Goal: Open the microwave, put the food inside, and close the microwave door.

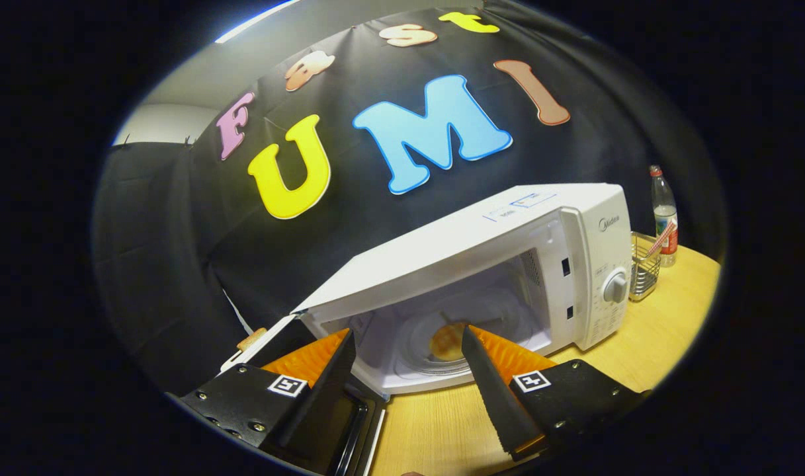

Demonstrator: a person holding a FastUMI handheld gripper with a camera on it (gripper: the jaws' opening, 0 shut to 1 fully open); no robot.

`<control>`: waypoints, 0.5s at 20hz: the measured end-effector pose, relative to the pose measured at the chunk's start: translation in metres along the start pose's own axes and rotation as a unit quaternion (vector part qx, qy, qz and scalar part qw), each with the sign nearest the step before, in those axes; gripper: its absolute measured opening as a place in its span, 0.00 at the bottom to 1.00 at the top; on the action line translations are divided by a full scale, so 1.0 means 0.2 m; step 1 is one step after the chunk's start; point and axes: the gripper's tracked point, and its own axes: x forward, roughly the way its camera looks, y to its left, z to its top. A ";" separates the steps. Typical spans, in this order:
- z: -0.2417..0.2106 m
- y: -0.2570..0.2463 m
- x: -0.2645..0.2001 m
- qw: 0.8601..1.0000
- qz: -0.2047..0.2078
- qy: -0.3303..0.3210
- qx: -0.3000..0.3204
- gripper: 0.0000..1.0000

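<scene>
Two steps were done: the microwave (508, 264) stood open, food (447, 341) lay inside. The gripper (409, 344) was wide open, empty; its door (336, 410) remained to close.

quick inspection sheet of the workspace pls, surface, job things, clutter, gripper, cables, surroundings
surface: wooden table, bare wood in front of the microwave
job's things: white microwave with its door swung open beside the left finger; food lies on the turntable inside, beyond the fingers
clutter: wire basket and a plastic bottle beside the microwave's control side; a small brownish thing behind the door, too small to tell
grippers: gripper with jaws open, holding nothing, just outside the cavity
cables: a thin pale line against the wall behind the door, perhaps a cord
surroundings: black cloth wall
</scene>
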 end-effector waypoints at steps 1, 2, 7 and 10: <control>0.01 0.02 -0.06 1.000 0.004 -0.001 -0.010 0.97; 0.03 0.04 -0.12 1.000 0.008 -0.004 -0.020 0.98; 0.07 0.17 -0.40 0.996 0.035 -0.019 -0.082 0.98; 0.08 0.31 -0.56 0.990 0.060 -0.032 -0.125 0.97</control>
